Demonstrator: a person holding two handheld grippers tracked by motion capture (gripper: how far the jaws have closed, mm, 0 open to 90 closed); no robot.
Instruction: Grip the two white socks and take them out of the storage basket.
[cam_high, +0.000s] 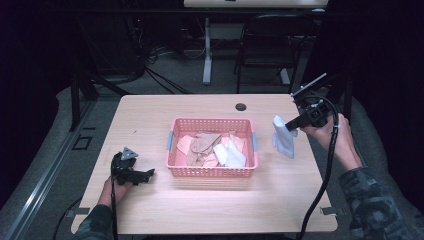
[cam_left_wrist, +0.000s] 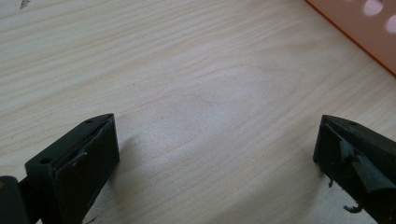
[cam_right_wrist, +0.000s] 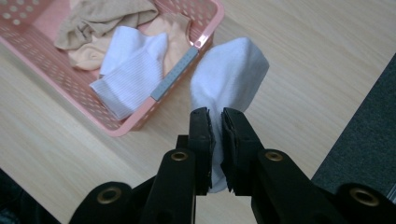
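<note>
— Where is the white sock (cam_right_wrist: 229, 77)?
— Pinched in the right gripper (cam_right_wrist: 215, 121), hanging above the table (cam_high: 150, 210), just right of the pink basket (cam_high: 172, 162).
— The left gripper (cam_left_wrist: 215, 154)?
— Jaws apart, holding nothing.

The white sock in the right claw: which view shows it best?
The right gripper view: the white sock hangs large, pinched in the right claw. The high view shows it small, right of the basket.
</note>
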